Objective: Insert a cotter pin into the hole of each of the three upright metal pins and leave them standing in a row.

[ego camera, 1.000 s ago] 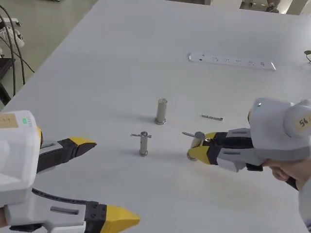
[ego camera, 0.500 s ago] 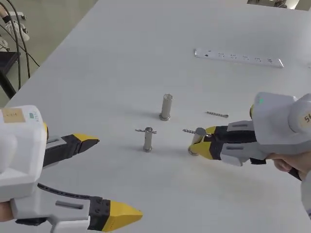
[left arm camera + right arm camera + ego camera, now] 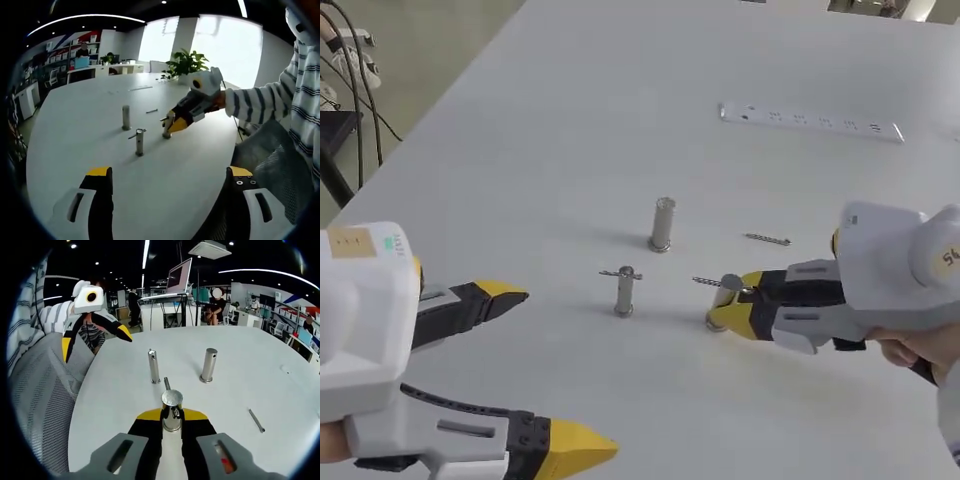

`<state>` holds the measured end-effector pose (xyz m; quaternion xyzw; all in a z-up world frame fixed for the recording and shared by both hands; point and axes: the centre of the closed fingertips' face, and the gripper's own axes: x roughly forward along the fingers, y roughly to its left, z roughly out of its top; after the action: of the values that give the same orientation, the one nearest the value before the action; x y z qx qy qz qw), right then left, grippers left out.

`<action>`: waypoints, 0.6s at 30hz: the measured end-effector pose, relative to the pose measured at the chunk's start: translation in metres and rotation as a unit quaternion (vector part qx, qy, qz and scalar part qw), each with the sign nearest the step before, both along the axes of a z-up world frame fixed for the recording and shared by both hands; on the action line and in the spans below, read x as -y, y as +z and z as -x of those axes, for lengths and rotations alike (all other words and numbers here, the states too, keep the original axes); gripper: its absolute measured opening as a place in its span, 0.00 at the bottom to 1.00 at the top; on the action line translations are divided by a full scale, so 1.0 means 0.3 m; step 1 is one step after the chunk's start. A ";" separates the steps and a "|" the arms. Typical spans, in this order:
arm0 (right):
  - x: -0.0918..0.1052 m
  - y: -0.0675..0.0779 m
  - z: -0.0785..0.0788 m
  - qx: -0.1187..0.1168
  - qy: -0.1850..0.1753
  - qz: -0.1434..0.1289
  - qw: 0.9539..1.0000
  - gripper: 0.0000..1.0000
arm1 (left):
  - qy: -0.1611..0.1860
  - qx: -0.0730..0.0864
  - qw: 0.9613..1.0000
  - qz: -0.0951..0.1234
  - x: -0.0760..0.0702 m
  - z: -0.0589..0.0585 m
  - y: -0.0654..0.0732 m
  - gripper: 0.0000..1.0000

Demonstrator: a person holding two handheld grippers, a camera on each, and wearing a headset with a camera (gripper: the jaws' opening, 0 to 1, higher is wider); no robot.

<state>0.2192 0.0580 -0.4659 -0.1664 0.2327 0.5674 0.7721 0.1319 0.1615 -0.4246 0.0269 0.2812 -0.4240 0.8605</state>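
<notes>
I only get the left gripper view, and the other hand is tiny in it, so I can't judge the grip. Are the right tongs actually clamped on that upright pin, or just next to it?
Observer: Clamped. In the right gripper view the right tongs are closed on the lower body of the metal pin, one tip on each side of it.
Operator: Is there a cotter pin in it?
Observer: It looks so. In the head view a cotter pin sticks out sideways from near the top of the pin.
</notes>
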 end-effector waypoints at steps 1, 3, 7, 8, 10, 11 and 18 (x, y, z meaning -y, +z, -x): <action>0.000 0.001 0.001 0.001 0.000 0.000 1.000 0.08 | 0.001 0.000 1.000 0.001 0.000 -0.001 0.002 0.93; 0.001 0.002 0.003 0.001 0.001 -0.001 1.000 0.08 | 0.001 0.001 1.000 0.003 0.002 0.000 0.004 0.93; 0.002 0.003 0.009 0.002 0.001 -0.006 1.000 0.08 | 0.001 0.000 1.000 0.002 0.004 0.002 0.001 0.93; 0.003 0.003 0.009 0.005 0.000 -0.007 1.000 0.08 | 0.001 -0.001 1.000 0.002 0.004 0.003 0.000 0.93; 0.004 0.004 0.008 0.006 -0.003 -0.009 1.000 0.09 | 0.000 -0.001 1.000 0.001 0.004 0.003 -0.002 0.93; 0.005 0.003 0.008 -0.004 -0.010 -0.011 1.000 0.09 | 0.000 -0.002 1.000 0.001 0.004 0.004 -0.004 0.93; 0.005 0.015 0.013 -0.018 -0.015 -0.024 0.999 0.17 | 0.003 -0.001 1.000 -0.003 -0.009 0.002 0.001 0.93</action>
<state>0.2151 0.0566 -0.4614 -0.1339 0.2355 0.5640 0.7800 0.1315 0.1642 -0.4243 0.0284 0.2829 -0.4207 0.8615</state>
